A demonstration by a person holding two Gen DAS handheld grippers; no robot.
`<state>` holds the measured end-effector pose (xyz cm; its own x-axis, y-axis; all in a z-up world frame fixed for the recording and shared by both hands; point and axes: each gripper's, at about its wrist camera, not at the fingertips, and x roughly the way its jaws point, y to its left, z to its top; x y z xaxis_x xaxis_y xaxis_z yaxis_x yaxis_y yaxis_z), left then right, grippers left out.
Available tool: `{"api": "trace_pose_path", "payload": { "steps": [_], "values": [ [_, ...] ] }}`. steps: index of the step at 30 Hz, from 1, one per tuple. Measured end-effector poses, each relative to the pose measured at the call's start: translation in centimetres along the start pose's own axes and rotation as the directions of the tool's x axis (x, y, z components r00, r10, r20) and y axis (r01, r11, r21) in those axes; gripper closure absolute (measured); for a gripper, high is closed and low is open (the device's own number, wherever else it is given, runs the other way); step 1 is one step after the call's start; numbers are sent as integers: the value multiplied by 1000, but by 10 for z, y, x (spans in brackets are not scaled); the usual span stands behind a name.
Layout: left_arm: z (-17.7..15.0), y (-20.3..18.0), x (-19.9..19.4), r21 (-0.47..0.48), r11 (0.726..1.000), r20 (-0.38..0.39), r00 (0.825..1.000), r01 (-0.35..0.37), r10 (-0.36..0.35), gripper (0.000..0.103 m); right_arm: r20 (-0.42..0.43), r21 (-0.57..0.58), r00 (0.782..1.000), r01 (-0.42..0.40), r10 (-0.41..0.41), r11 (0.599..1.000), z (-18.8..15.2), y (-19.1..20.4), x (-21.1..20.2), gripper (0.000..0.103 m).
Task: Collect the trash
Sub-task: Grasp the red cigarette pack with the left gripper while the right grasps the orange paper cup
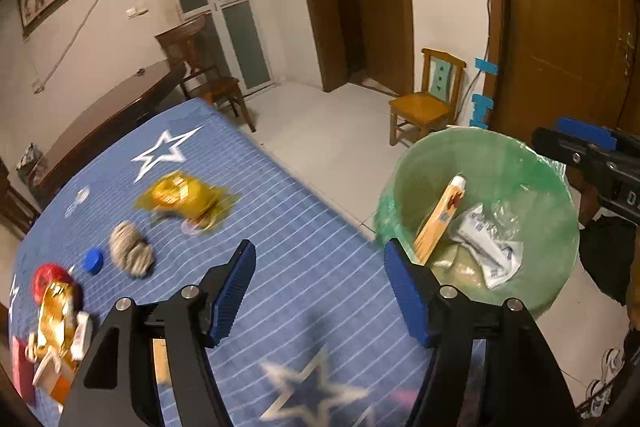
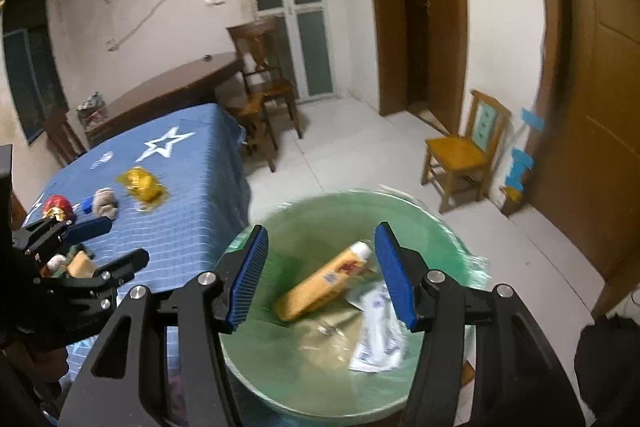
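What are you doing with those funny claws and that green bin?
A person is picking up trash with two hand-held grippers. Both the left gripper and right gripper are open and empty. The green-lined bin already holds a yellow tube and a white wrapper. A yellow wrapper, grey wad and blue cap still lie on the blue cloth.

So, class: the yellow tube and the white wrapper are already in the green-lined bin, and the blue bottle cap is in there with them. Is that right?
Not quite. The blue bottle cap is not in the green-lined bin; it lies on the blue star cloth, as the left wrist view shows. The yellow tube and white wrapper are in the bin.
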<state>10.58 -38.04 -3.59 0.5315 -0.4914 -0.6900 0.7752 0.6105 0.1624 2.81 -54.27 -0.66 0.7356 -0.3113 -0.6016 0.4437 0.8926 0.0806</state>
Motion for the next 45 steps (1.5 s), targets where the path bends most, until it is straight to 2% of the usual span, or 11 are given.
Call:
{"api": "trace_pose_path", "payload": {
  "steps": [9, 14, 20, 23, 27, 34, 36, 38, 41, 43, 45],
  "values": [
    [-67, 87, -44, -136, 987, -5, 997, -81, 81, 33, -69, -138, 983, -180, 172, 974, -17, 92, 28, 50],
    [-108, 146, -79, -251, 959, -3, 991, -129, 132, 32, -131, -184, 953, -294, 273, 938, -32, 145, 37, 50],
    [-170, 234, -116, -411, 903, -61, 992, -122, 106, 32, -182, -252, 894, -444, 409, 860, -42, 213, 34, 48],
    [-203, 265, -128, -370, 912, -99, 983, -178, 152, 28, -190, -299, 861, -508, 471, 808, -45, 244, 28, 39],
    [-228, 278, -123, -298, 941, -129, 984, -160, 126, 25, -214, -356, 814, -579, 540, 733, -45, 283, 27, 35],
    [-228, 281, -94, -267, 956, -130, 987, -126, 94, 24, -269, -379, 780, -626, 566, 682, -43, 328, 51, 35],
    [-228, 285, -85, -261, 955, -149, 984, -138, 101, 24, -289, -382, 770, -638, 569, 669, -43, 334, 57, 42],
    [-225, 290, -79, -270, 953, -156, 983, -134, 94, 23, -305, -386, 764, -644, 568, 660, -45, 340, 60, 55],
    [-224, 297, -74, -285, 950, -155, 984, -127, 85, 25, -312, -395, 768, -641, 560, 658, -49, 343, 63, 72],
    [-222, 299, -70, -290, 950, -149, 986, -116, 74, 30, -310, -386, 762, -647, 568, 657, -49, 340, 64, 84],
    [-220, 296, -73, -291, 950, -138, 988, -109, 71, 45, -308, -376, 755, -656, 579, 655, -49, 338, 61, 94]
  ]
}}
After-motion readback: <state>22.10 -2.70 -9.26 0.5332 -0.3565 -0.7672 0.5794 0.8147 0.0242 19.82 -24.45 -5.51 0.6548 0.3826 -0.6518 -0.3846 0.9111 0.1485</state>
